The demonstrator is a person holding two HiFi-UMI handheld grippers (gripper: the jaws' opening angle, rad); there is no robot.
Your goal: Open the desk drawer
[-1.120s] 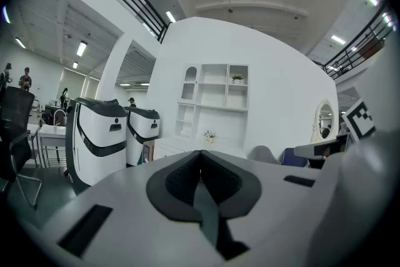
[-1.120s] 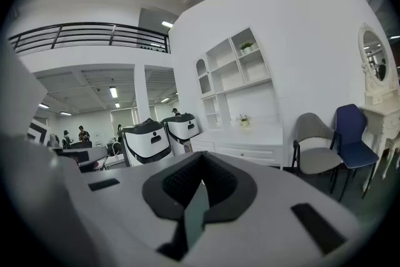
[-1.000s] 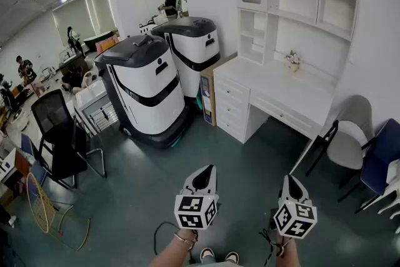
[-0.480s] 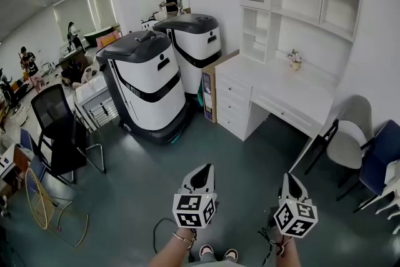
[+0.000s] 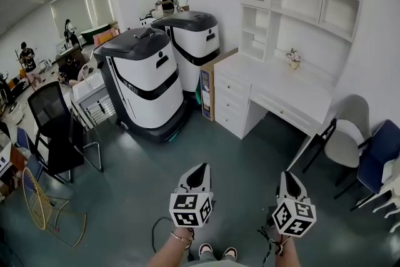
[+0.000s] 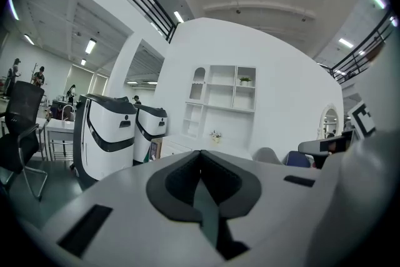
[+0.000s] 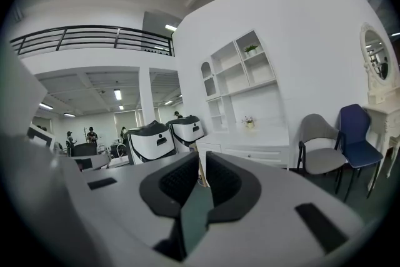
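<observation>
A white desk (image 5: 281, 87) stands against the far wall, with a stack of three small drawers (image 5: 230, 103) at its left end and a wide drawer (image 5: 284, 114) under the top; all look closed. Both grippers are held low at the near edge, well short of the desk and pointing toward it. My left gripper (image 5: 201, 167) is shut and empty. The jaws of my right gripper (image 5: 289, 175) are opening, with a narrow gap and nothing between them. The desk (image 6: 187, 146) also shows far off in the left gripper view, and the desk (image 7: 250, 150) in the right gripper view.
Two tall white-and-black machines (image 5: 147, 81) (image 5: 194, 47) stand left of the desk, with a brown board (image 5: 206, 94) between them and it. A grey chair (image 5: 347, 137) and a blue chair (image 5: 381, 156) sit at the right, a black office chair (image 5: 56, 134) at the left. Bare green floor lies ahead.
The left gripper has drifted a little to the left and lower in the head view. The room has slid slightly in the picture. The right gripper sits almost where it was.
</observation>
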